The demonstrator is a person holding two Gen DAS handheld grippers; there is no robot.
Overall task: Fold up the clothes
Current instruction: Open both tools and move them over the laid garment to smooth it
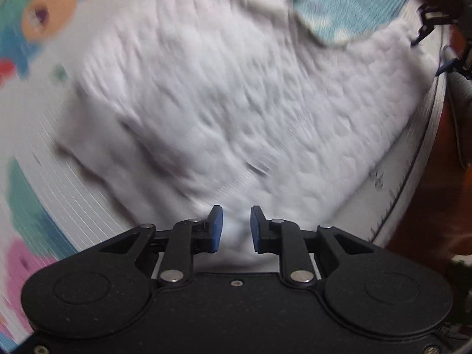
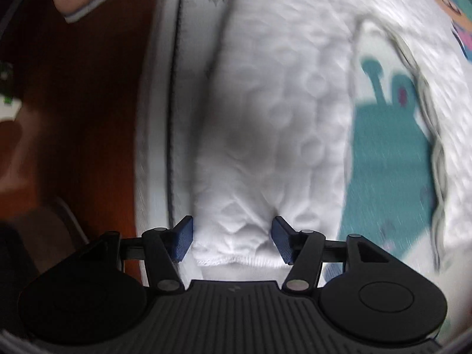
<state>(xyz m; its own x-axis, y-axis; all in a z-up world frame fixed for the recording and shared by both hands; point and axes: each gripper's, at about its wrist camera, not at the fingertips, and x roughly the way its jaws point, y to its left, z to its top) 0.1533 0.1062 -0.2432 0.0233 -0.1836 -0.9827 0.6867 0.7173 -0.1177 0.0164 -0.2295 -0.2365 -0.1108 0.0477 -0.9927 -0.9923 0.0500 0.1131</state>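
A white textured garment (image 1: 236, 88) lies spread on a colourful printed mat (image 1: 35, 153); the view is blurred by motion. My left gripper (image 1: 236, 227) has its blue pads a narrow gap apart with a bunch of the white cloth between them. In the right wrist view the same white garment (image 2: 265, 118) runs away from me, a sleeve or hemmed edge (image 2: 236, 259) lying between the pads. My right gripper (image 2: 233, 242) is open wide around that edge. The other gripper (image 1: 442, 29) shows at the far right of the left view.
The mat's white bound edge (image 2: 165, 118) runs beside the garment, with dark red-brown floor (image 2: 73, 118) beyond it. A teal cartoon print (image 2: 389, 153) shows on the mat beside the cloth. A light blue patch (image 1: 348, 8) lies at the garment's far end.
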